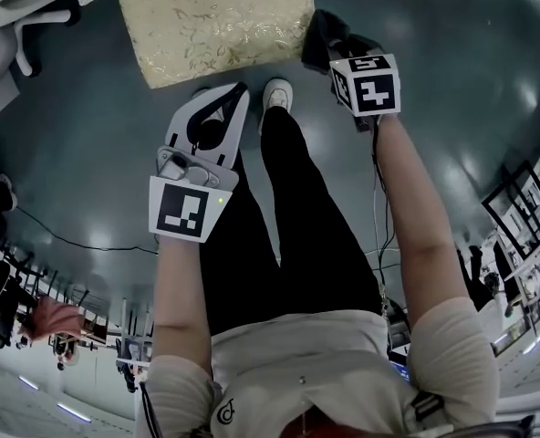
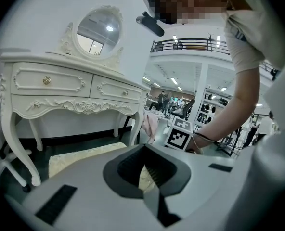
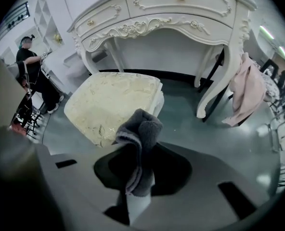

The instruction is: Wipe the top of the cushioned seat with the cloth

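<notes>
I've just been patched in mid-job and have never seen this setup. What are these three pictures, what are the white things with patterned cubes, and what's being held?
There is no robot here. A person holds a hand-held claw in each hand. The head view looks down from their head over their legs. The two gripper views ride on the claws and look along the jaws. The square-marked cubes are part of the claws.

The right claw is shut on a folded grey cloth. The left claw has its jaws together and holds nothing.

Ahead stands the cream leaf-patterned cushioned seat, in front of a white carved dressing table. The cloth does not appear to be on the seat yet.
</notes>
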`<state>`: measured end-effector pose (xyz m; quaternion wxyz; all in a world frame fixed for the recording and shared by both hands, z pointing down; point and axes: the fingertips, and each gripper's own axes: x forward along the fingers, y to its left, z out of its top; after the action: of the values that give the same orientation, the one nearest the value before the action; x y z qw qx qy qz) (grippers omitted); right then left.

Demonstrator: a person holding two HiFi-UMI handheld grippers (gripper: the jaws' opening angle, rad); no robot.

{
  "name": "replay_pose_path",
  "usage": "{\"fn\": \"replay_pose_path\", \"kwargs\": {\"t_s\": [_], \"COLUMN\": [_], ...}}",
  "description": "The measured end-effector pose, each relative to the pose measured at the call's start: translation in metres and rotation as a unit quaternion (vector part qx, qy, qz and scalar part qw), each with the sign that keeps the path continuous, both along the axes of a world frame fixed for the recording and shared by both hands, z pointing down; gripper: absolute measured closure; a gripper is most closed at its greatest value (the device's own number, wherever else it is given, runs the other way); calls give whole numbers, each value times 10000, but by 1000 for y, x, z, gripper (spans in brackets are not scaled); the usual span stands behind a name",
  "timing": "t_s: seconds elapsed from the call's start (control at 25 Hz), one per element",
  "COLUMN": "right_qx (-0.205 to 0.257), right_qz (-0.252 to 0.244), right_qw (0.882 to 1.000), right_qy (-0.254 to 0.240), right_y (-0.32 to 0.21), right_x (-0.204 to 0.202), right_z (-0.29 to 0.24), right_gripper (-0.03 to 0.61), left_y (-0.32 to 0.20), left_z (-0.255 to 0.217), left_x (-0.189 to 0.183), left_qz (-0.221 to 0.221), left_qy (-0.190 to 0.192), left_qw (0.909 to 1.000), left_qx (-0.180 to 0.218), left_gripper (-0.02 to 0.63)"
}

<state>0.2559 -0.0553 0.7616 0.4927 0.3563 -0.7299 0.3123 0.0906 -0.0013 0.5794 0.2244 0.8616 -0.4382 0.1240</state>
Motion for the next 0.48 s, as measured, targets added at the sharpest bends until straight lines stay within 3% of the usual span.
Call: {"fn": "replay_pose_path", "kwargs": {"t_s": [0.16, 0.32, 0.48], "right_qx": [159, 370, 605], "right_qz": [-9, 36, -59], "right_qw": [9997, 9980, 9942], "right_qy": [-168, -520, -887], "right_y": [2, 6, 13], "right_x": [-15, -39, -68], "right_z": [-24, -61, -112], "right_gripper": [500, 500, 500], "left_y": [3, 6, 6], "left_z": [-14, -36, -78], "left_x": [-9, -26, -54], "left_qz": [123, 416, -75], "left_qy": [-40, -363, -91], "left_qw": [9998, 9975, 9985], "left_qx": [166, 438, 544], "left_gripper": [601, 601, 601]}}
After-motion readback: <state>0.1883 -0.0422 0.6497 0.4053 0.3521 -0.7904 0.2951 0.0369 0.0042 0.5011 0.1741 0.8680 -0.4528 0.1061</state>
